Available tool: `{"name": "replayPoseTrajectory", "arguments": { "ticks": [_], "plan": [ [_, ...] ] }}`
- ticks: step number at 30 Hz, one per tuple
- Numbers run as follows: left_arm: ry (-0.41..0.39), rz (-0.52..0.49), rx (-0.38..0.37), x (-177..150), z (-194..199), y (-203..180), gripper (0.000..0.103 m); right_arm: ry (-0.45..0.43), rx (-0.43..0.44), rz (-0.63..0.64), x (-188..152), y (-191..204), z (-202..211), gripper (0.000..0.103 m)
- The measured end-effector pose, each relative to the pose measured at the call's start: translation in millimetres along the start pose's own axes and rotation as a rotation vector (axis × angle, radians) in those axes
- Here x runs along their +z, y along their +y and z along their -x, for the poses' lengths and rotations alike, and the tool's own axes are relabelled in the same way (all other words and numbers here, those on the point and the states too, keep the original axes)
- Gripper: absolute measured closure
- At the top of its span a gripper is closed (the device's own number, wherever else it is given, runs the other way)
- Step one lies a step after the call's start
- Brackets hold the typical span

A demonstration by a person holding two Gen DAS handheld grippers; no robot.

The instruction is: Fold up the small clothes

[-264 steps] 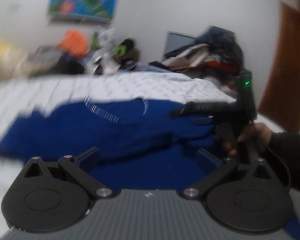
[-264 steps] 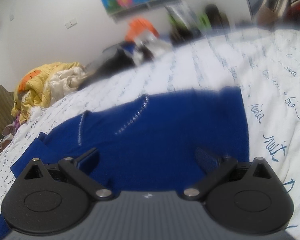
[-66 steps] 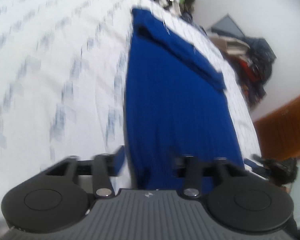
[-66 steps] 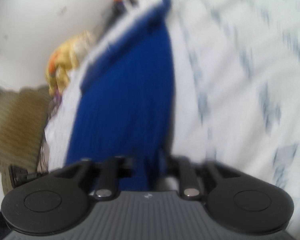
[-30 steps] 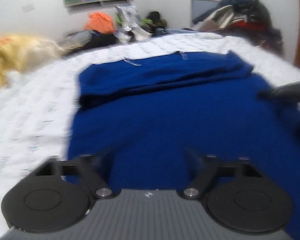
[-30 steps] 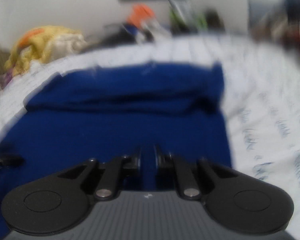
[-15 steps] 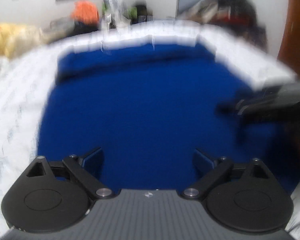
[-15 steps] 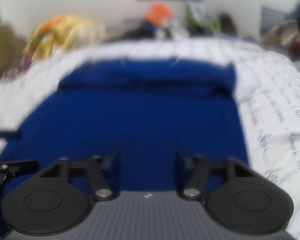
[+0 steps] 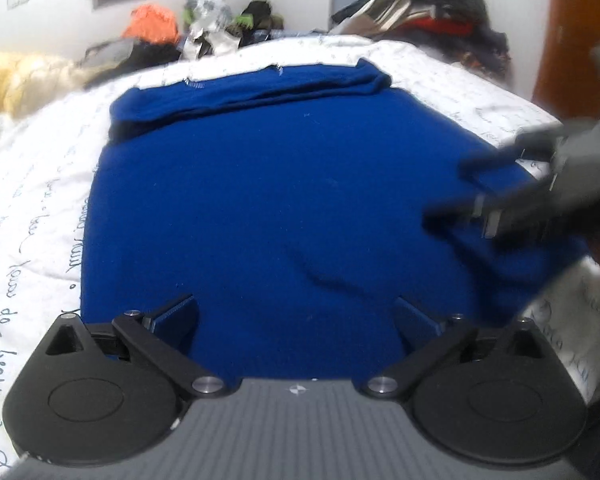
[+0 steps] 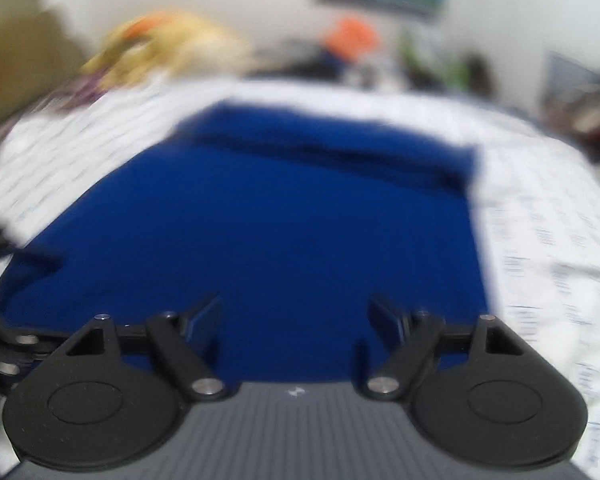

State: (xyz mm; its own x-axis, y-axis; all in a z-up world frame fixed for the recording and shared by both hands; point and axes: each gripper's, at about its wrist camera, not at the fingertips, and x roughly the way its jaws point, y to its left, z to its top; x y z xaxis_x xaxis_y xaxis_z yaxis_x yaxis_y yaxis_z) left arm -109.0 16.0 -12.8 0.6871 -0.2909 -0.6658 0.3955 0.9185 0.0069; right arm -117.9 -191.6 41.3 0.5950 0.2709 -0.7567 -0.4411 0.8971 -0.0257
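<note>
The blue garment (image 9: 284, 200) lies spread flat on the bed (image 9: 40, 200), and I take it as my landmark. Its far edge is doubled back into a thick folded band (image 9: 244, 92), and the white sheet with blue handwriting borders it on both sides.

My left gripper (image 9: 296, 320) hangs over the garment's near edge with its jaws wide apart and nothing between them but the cloth lying below; the pads press on nothing. A second ago those jaws looked narrower in a blurred frame, and two seconds ago they were pinched on the garment's near edge.

My right gripper (image 10: 296, 316) is over the garment's near edge too, and its jaws are opening, with no cloth pinched between them. A second ago they were shut tight on a ridge of the blue fabric; that ridge has dropped flat. From the left view, the right gripper (image 9: 496, 204) shows blurred over the garment's right edge, where the cloth is a little rumpled.

Beyond the garment's far edge sit a yellow heap (image 9: 24, 80), an orange bundle (image 9: 152, 24) and a pile of dark clothes (image 9: 428, 12), as they were before. Compared with nearly nine seconds ago, the garment is narrower and squarer, with the band folded over at its far side.
</note>
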Motion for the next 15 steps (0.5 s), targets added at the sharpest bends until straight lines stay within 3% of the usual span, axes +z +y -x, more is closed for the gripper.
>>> {"name": "replayPoseTrajectory", "arguments": {
  "ticks": [1, 2, 4, 6, 9, 12, 15],
  "plan": [
    [0.001, 0.007, 0.001, -2.9, 2.9, 5.6, 0.0, -0.05, 0.001, -0.018, -11.6, -3.1, 3.5, 0.02],
    [0.009, 0.017, 0.015, -5.8, 7.4, 11.8, 0.0, -0.052, 0.013, -0.056, -21.2, -12.1, 4.7, 0.01],
    [0.024, 0.064, 0.057, -11.7, 21.1, 25.2, 0.001, -0.024, 0.006, -0.096, -32.1, -28.2, 14.6, 0.008],
    [0.042, 0.17, 0.063, -23.0, 40.7, 45.1, 0.002, 0.043, 0.006, -0.183, -35.3, -43.6, 31.6, 0.007],
    [0.042, 0.397, 0.0, -42.2, 67.6, 79.2, 0.001, 0.041, 0.078, -0.407, -48.6, -77.0, 67.1, 0.007],
    [0.038, 0.612, -0.139, -48.7, 79.5, 106.5, 0.001, 0.14, 0.222, -0.68, -67.9, -115.6, 66.0, 0.006],
    [0.09, 0.797, -0.434, -51.1, 66.2, 125.1, 0.001, 0.157, 0.384, -0.816, -74.3, -126.6, 61.4, 0.006]
  ]
}}
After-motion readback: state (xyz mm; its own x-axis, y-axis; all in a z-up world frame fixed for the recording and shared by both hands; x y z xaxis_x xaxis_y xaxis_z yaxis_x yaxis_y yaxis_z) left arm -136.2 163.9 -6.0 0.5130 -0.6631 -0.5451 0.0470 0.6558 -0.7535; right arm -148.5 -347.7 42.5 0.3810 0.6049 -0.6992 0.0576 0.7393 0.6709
